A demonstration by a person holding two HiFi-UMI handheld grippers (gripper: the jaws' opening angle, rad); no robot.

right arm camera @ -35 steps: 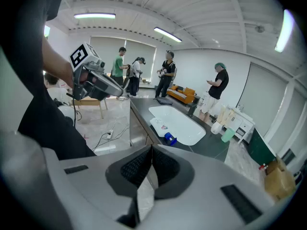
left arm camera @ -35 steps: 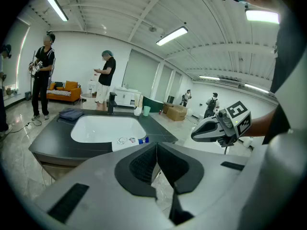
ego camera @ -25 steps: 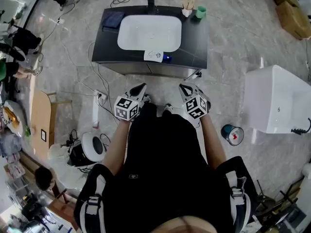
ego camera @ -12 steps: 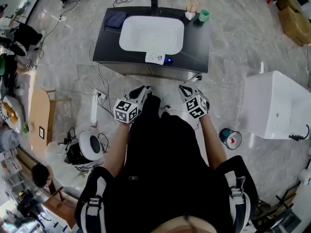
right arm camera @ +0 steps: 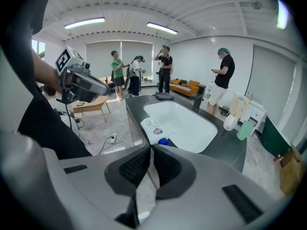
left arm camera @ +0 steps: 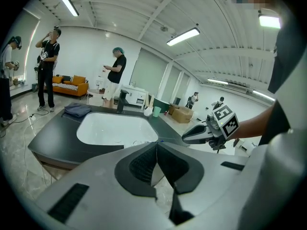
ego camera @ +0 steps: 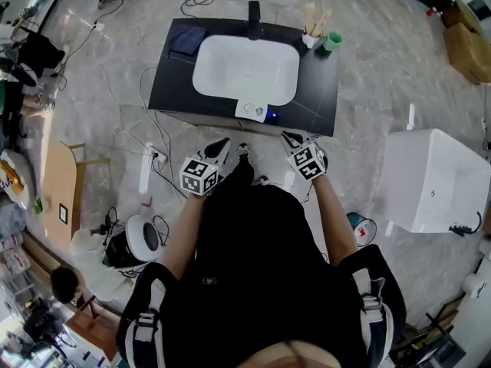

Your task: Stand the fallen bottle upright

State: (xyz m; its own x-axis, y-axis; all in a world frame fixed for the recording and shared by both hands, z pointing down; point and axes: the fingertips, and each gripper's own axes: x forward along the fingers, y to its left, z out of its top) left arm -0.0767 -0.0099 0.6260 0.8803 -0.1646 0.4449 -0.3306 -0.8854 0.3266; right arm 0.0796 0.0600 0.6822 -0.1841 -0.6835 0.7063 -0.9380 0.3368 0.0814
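Observation:
The fallen bottle (ego camera: 255, 111), white with a blue cap, lies on its side on the front edge of the dark counter (ego camera: 170, 79), in front of the white sink (ego camera: 245, 67). The right gripper view shows the bottle (right arm camera: 152, 127) just beyond the jaws. My left gripper (ego camera: 220, 146) hangs short of the counter's front edge, left of the bottle, its jaws shut and empty. My right gripper (ego camera: 291, 138) hovers just below and right of the bottle; its jaws are opening, a thin gap shows and nothing is between them.
A black faucet (ego camera: 254, 11), a folded dark cloth (ego camera: 183, 42), a green cup (ego camera: 331, 42) and a white cup with sticks (ego camera: 311, 38) stand along the counter's back. A white cabinet (ego camera: 430, 179) stands to the right. Cables and a power strip (ego camera: 146, 173) lie left.
Both grippers have moved forward to the counter's front edge, and the counter sits nearer in the head view. The bottle has not moved.

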